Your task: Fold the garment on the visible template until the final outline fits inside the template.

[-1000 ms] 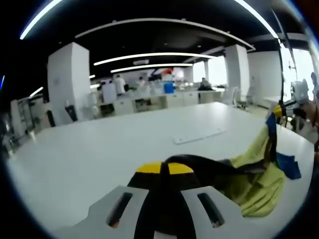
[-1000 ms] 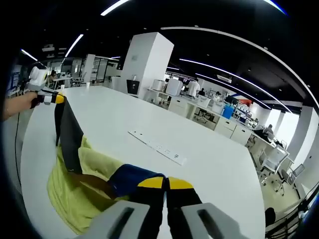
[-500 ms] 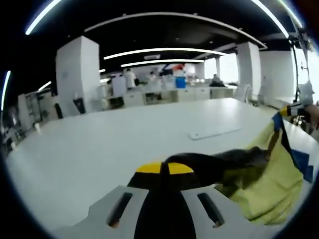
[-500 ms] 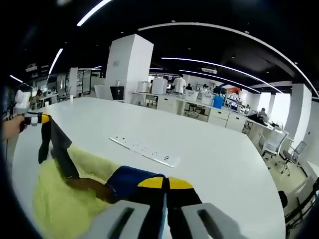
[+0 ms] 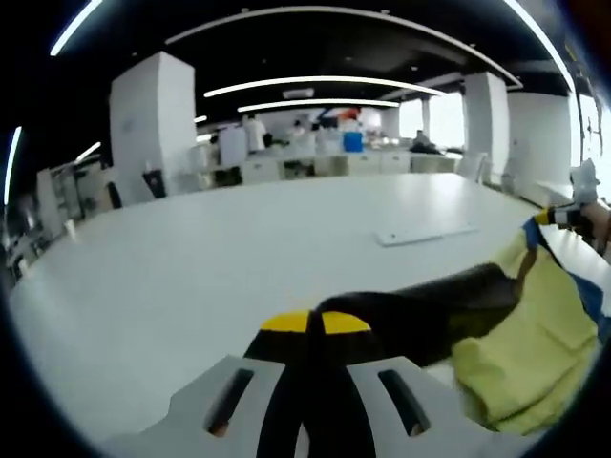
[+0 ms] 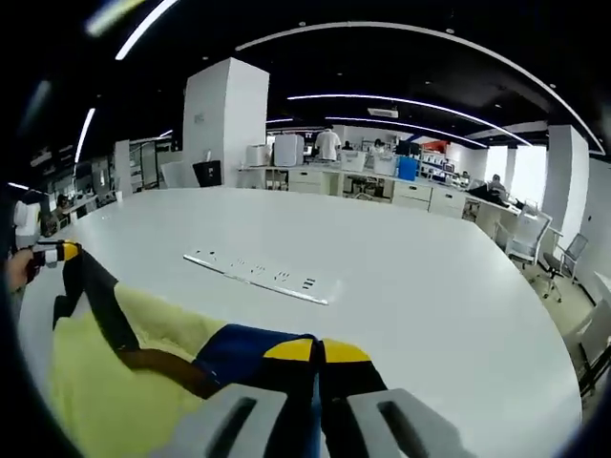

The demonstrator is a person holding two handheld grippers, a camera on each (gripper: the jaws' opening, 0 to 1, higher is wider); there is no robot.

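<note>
Yellow garment (image 5: pixel 520 358) stretched between my hand-held grippers, left (image 5: pixel 315 322) and right (image 6: pixel 316 350), each clamped on an edge, lifting it off the surface (image 6: pixel 430 286) for folding.

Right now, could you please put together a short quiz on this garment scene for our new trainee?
1. True or false: the left gripper is shut on a dark part of the garment.
2. What colour is the cloth at the right gripper? A) red B) blue C) white
3. What long flat thing lies on the white table beyond the garment?

Key: 1 true. 2 B. 3 a white strip with small markings.
</note>
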